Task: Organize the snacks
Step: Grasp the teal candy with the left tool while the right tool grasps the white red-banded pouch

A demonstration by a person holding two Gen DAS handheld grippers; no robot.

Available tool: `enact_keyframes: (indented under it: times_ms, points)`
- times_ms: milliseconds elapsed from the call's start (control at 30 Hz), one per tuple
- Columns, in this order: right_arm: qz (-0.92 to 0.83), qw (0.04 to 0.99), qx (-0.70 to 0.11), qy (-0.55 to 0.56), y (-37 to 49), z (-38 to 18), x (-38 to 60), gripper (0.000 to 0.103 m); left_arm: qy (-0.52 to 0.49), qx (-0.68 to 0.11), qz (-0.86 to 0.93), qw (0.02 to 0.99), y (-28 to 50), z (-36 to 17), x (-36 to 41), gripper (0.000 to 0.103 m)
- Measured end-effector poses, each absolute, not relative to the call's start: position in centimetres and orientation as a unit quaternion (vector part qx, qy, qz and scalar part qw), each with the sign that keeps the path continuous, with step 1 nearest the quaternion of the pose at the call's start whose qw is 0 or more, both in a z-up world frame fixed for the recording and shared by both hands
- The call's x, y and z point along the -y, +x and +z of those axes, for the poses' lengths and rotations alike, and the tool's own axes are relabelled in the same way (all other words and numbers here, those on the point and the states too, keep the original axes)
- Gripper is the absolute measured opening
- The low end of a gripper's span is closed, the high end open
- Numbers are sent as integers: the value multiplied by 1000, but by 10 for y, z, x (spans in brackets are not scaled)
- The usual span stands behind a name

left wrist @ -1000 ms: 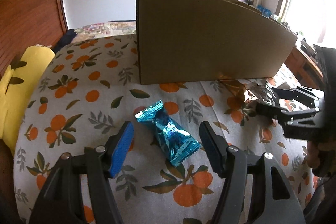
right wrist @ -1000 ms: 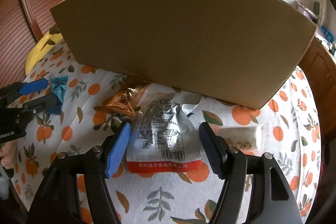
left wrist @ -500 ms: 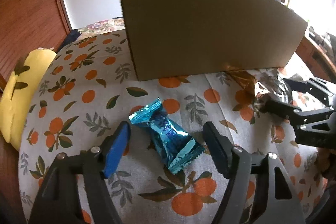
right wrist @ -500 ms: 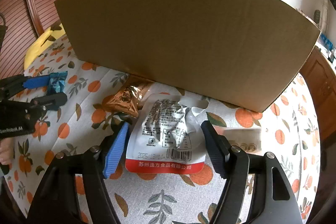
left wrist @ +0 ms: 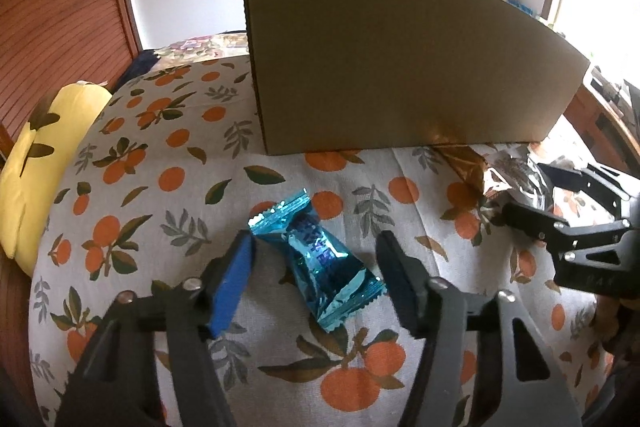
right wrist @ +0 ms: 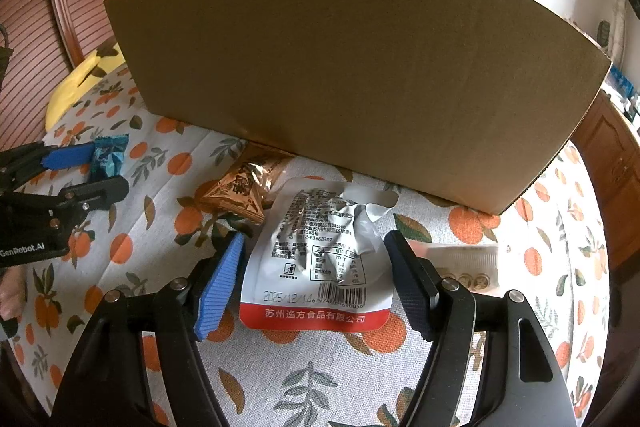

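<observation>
Surface under everything is a cloth [left wrist: 168,187] printed with oranges and leaves. A tall cardboard box [right wrist: 352,67] stands on it, its brown wall filling the back of both views.

Left gripper [left wrist: 316,259]: its jaws are closing around a blue candy wrapper [left wrist: 320,259] that lies slantwise on the cloth between them. The pads are close to the wrapper's two ends, but no firm squeeze shows; contact at the right pad cannot be told.

Right gripper [right wrist: 314,255]: fingers [right wrist: 224,279] spread, straddling a silver pouch [right wrist: 320,251] with a red bottom band, barcode and printed date. The pouch lies flat on the cloth and the pads stand just beside its edges, not pressing.

A bronze foil packet [right wrist: 244,187] lies touching the pouch's upper left corner, near the foot of the box. A pale flat packet [right wrist: 468,263] lies behind the right finger. A yellow cushion [left wrist: 44,155] sits at the cloth's far left edge.
</observation>
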State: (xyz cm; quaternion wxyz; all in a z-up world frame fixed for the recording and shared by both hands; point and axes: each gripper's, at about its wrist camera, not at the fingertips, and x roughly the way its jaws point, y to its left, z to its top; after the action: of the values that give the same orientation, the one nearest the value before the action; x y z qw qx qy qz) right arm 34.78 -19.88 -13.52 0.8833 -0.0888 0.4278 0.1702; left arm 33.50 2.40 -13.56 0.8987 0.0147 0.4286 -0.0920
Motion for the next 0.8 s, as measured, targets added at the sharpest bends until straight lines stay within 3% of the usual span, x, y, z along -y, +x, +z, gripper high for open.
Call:
enact_keyframes:
  times_ms: [67,100,133,800]
  points:
    - [170,883,-428,-89,348,-135,199,73,14,-427,-91,900,336,-135,-22,45]
    - [170,883,-428,-89,348,-135,199,73,20,-426,-85,900,336,-134,-21,31]
    - [170,883,-428,-88,347,-135,199,73,23,-427,-84,900,337,-134,-20,25]
    - [170,883,-428,-88,347,-135,199,74,15,-377,-113,919,283,-106,-17,21]
